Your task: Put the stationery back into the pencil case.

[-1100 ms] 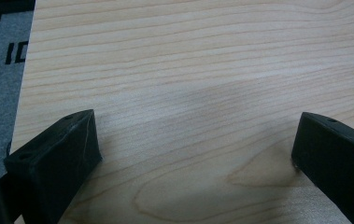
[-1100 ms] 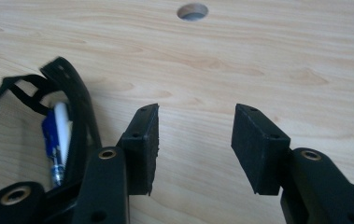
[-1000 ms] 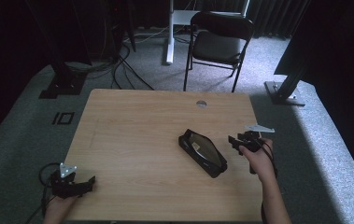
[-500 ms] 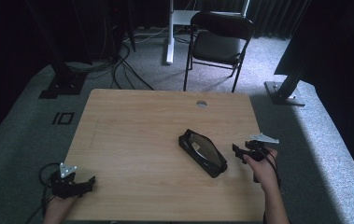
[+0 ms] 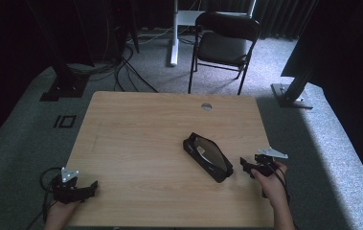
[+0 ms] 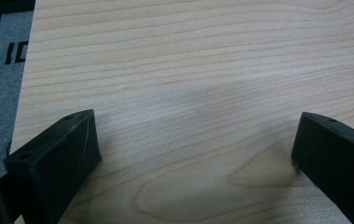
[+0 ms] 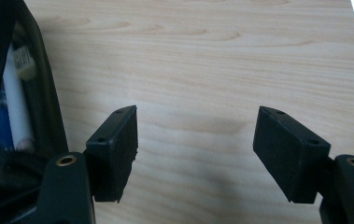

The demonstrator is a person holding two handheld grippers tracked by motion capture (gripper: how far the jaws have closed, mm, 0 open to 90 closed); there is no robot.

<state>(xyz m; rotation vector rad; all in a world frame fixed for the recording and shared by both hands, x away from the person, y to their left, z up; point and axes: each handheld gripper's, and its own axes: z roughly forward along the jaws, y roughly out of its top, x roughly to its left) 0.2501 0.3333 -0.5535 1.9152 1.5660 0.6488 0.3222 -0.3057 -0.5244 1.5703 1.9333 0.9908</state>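
A black zip pouch [image 5: 208, 157] with a clear window lies at an angle on the wooden table [image 5: 141, 139], right of centre. In the right gripper view the pouch [image 7: 11, 116] sits at the left edge, with a white pen and something blue inside. My right gripper [image 5: 244, 166] rests just right of the pouch's near end. Its jaws have just been opening, and the right gripper [image 7: 195, 116] is open over bare wood, apart from the pouch. My left gripper [image 5: 92, 187] lies at the near left corner. The left gripper [image 6: 195, 121] is wide open with nothing between its jaws.
A black folding chair [image 5: 227, 43] stands beyond the far edge of the table. A round cable hole [image 5: 206, 106] is in the tabletop near that edge. Cables and stand bases [image 5: 291, 98] lie on the grey carpet around the table.
My right gripper has moved toward the near edge of the table and lower, and its jaws have spread wider. The pouch and the left gripper have stayed where they were.
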